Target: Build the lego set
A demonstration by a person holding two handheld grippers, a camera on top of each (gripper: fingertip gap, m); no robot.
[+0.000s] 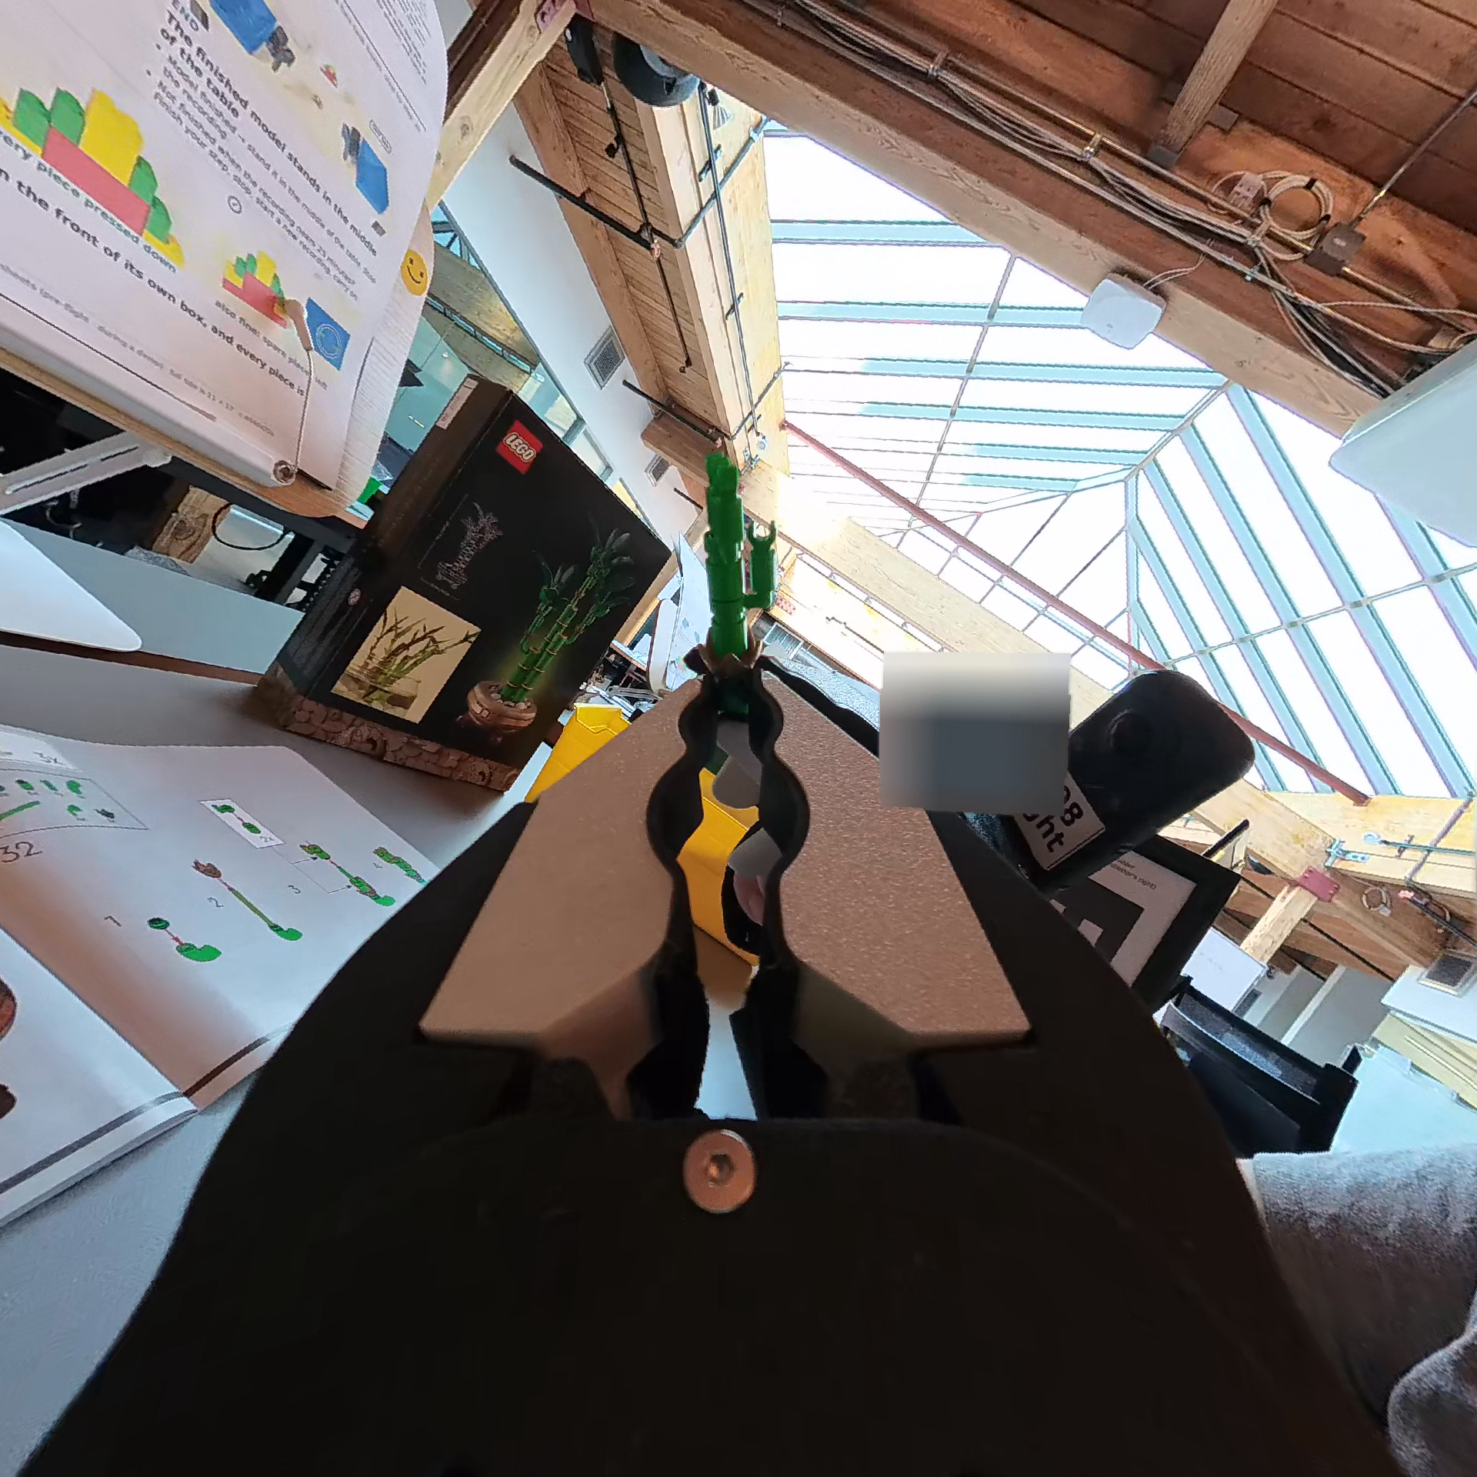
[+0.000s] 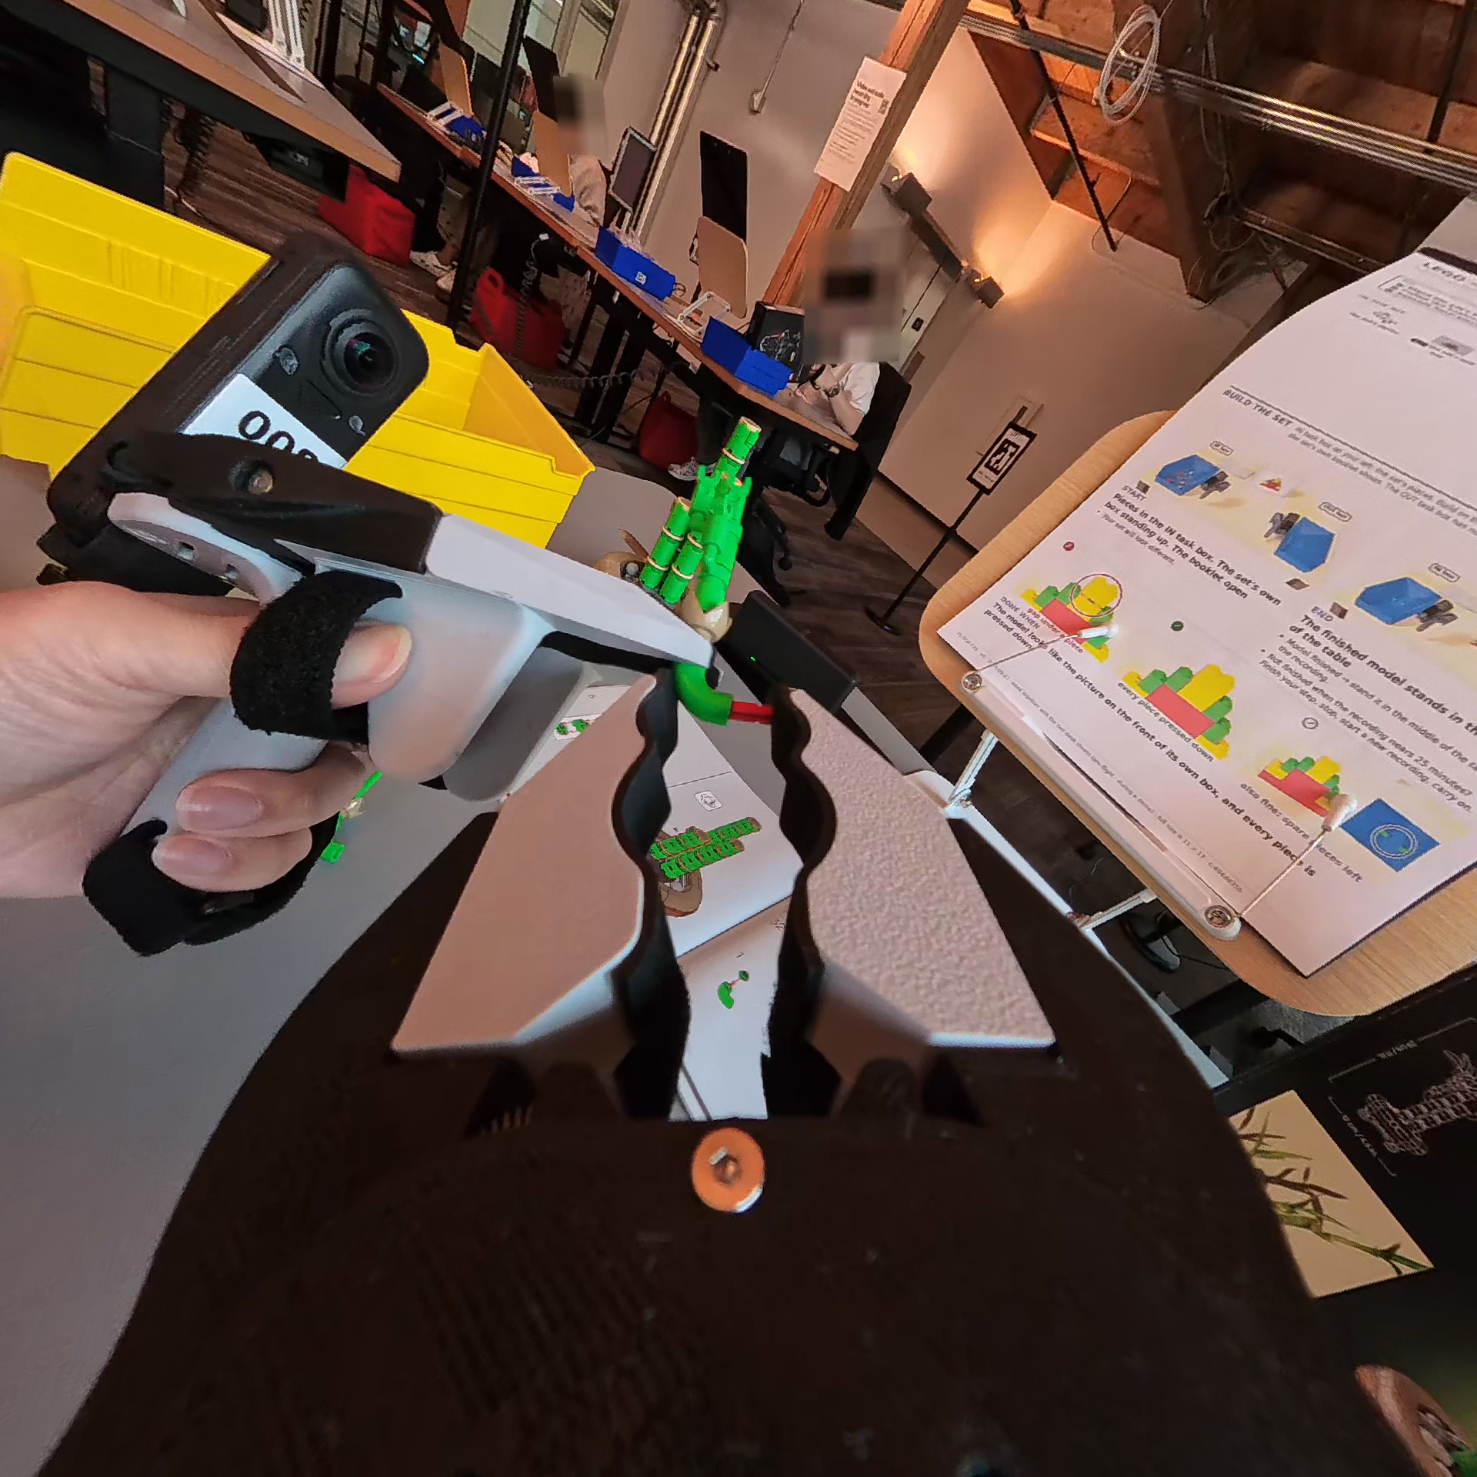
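Observation:
My left gripper [image 1: 731, 691] is shut on a green bamboo stalk [image 1: 726, 559] with a short side branch, gripped at its brown-ringed lower end and pointing up. In the right wrist view a hand holds the left gripper [image 2: 699, 647], with the stalk [image 2: 723, 511] rising behind its tips. A green elbow piece [image 2: 697, 694] with a red axle [image 2: 751, 711] sticks out below those tips. My right gripper [image 2: 723, 703] has its jaws closed in on this piece, which spans the gap between them. More light green stalks [image 2: 671, 551] stand just behind.
The open instruction booklet [image 1: 160, 879] lies on the grey table at left, with the black set box [image 1: 479, 607] behind it. Yellow bins [image 2: 479, 447] stand at the back. A board with an instruction sheet [image 2: 1279, 679] hangs over the table's right side. My two grippers' fingertips are within a few centimetres of each other.

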